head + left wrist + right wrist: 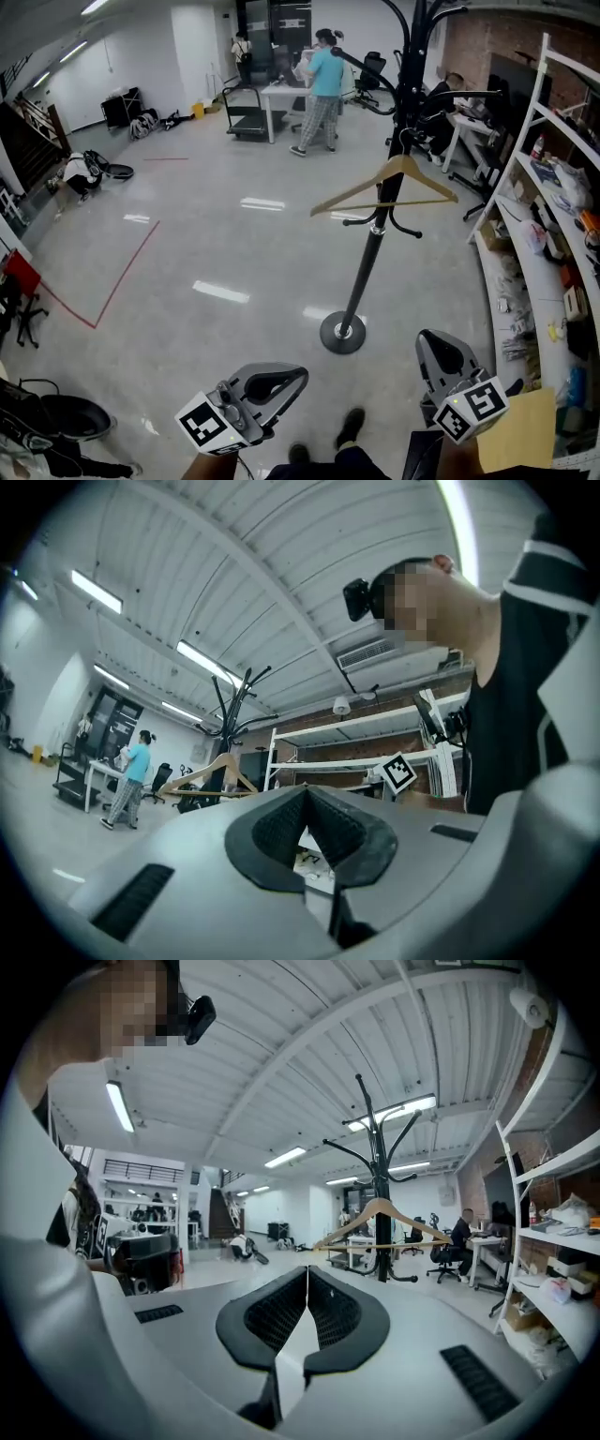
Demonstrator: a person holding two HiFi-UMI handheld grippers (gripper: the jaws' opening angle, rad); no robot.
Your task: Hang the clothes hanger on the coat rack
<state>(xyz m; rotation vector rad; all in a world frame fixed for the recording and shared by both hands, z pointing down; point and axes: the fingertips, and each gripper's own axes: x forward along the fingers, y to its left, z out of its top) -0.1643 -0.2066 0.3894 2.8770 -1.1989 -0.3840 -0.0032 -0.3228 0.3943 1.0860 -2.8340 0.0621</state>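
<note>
Since the clothes hanger (403,167) hangs on an arm of the coat rack (365,272), the job looks done. The left tool (281,381) and right tool (441,352) are shut, holding nothing, well back from the coat rack. Don't bump it.

Head downward, others level — coat rack (363,272) (shared)

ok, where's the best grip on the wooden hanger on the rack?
Probably midway along the hanger arm on the open-floor side, coming in from the front. It hangs level and broadside, the arm is slim, and the coat rack pole crowds its middle.
</note>
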